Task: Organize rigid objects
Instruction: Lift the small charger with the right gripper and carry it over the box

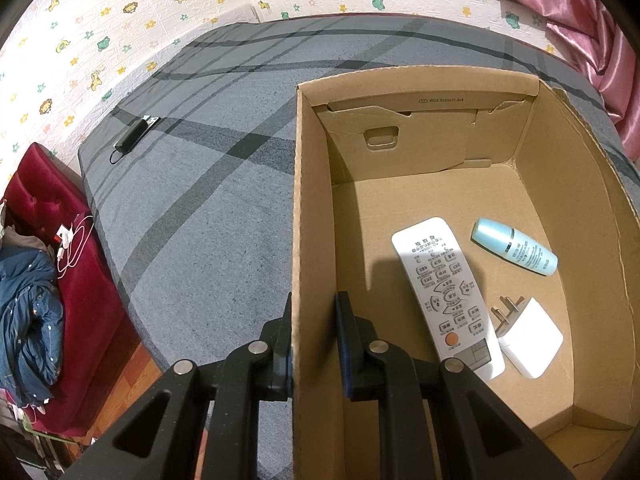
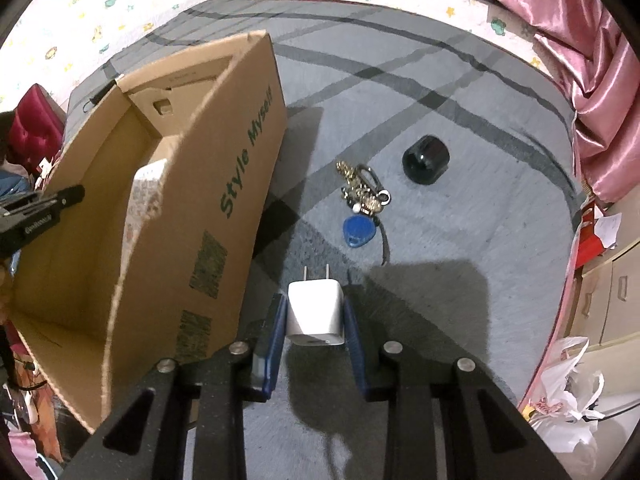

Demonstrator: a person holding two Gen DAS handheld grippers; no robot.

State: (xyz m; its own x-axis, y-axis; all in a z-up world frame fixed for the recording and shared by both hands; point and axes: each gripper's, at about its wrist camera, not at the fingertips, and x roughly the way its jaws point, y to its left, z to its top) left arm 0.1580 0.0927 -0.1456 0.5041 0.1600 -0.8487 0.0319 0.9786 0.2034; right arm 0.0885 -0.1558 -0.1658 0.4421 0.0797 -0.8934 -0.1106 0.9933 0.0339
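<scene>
Meanwhile the left hand-held gripper [image 1: 313, 344] pinches the cardboard box [image 1: 440, 196] wall, steadying it on the bed, while the right hand-held gripper [image 2: 315, 316] clamps a white charger [image 2: 315, 312] just beside the box, likely bound inside.

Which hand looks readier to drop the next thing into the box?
The right. Its gripper already pinches a white charger just beside the cardboard box. The left gripper is busy clamping the box's wall.
</scene>
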